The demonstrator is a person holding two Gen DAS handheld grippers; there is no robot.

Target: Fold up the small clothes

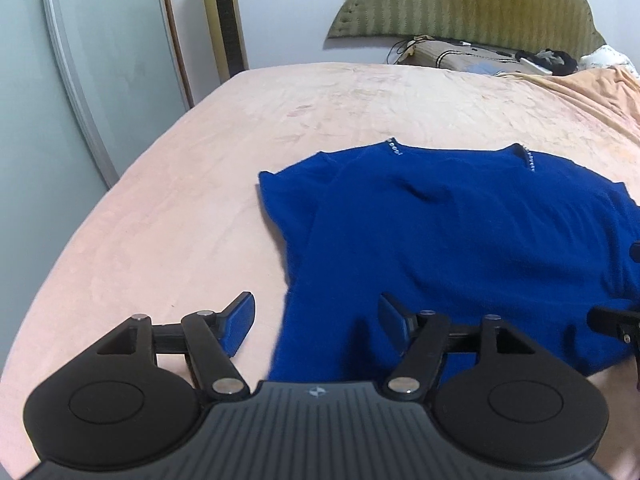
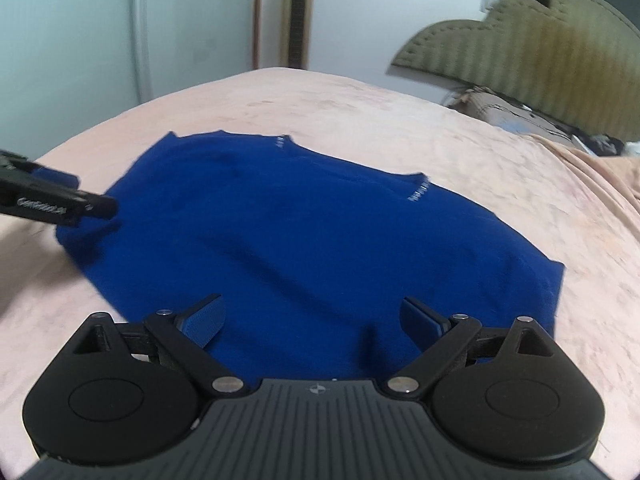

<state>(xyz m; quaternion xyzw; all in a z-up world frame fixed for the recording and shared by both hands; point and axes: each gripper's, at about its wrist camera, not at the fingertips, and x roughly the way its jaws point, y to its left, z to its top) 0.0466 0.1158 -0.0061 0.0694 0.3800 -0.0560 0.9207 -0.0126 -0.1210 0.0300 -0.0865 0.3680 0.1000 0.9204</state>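
Bedding in pale pink covers the bed (image 1: pixel 168 208), smooth across most of its width and rumpled into folds toward the head end. A blue top (image 1: pixel 460 240) lies flat on it, neckline toward the far side, its hem at the near edge of the bed. An olive padded headboard (image 1: pixel 472 0) stands against the white wall, with a pillow (image 1: pixel 448 56) and dark clutter in front of it. A tall gold tower unit (image 1: pixel 224 20) stands in the room's corner beside a pale wardrobe door (image 1: pixel 80 60). The left gripper (image 1: pixel 316 316) hangs over the top's hem corner, jaws spread, nothing between them. The right gripper (image 2: pixel 312 316) hangs over the hem too, jaws spread and empty.
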